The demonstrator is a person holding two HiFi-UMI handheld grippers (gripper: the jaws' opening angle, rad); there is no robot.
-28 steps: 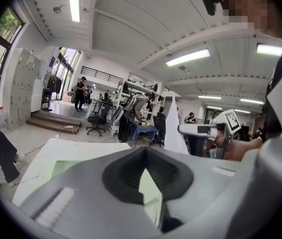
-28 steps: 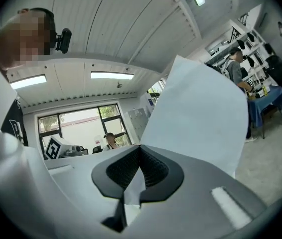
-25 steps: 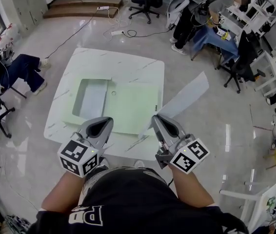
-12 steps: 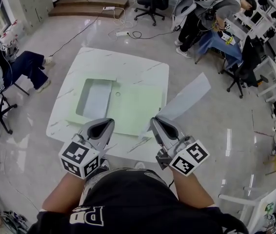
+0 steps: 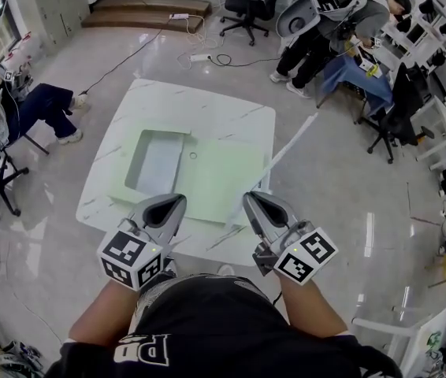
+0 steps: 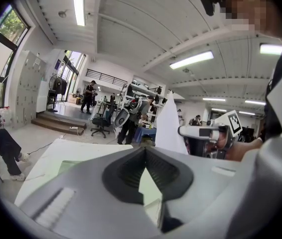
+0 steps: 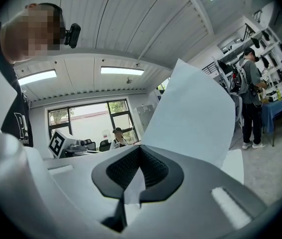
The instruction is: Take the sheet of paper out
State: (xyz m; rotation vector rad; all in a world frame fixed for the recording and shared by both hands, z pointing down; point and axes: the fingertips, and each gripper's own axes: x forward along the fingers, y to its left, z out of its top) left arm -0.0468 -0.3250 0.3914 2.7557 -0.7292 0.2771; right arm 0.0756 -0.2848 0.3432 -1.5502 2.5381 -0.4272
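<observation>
My right gripper (image 5: pixel 253 200) is shut on a corner of a white sheet of paper (image 5: pixel 275 162). The sheet rises edge-on over the table's right edge as a thin line. In the right gripper view the paper (image 7: pixel 196 118) fans up broad from the closed jaws of the right gripper (image 7: pixel 139 156). My left gripper (image 5: pixel 174 202) is held beside it over the table's near edge, shut and holding nothing. A pale green folder (image 5: pixel 215 176) with a clear sleeve (image 5: pixel 156 161) lies flat on the white table (image 5: pixel 199 105). The left gripper view shows its own jaws (image 6: pixel 145 151), the sheet (image 6: pixel 170 123) and the right gripper (image 6: pixel 201 132).
A person sits on a chair at the left (image 5: pixel 2 101). Other people stand and sit at the back right (image 5: pixel 341 30) among office chairs (image 5: pixel 400 109). A power strip and cables (image 5: pixel 199 56) lie on the glossy floor beyond the table.
The sheet in my right gripper has turned from a broad face to nearly edge-on. Both grippers stay almost where they were; the view has shifted slightly.
</observation>
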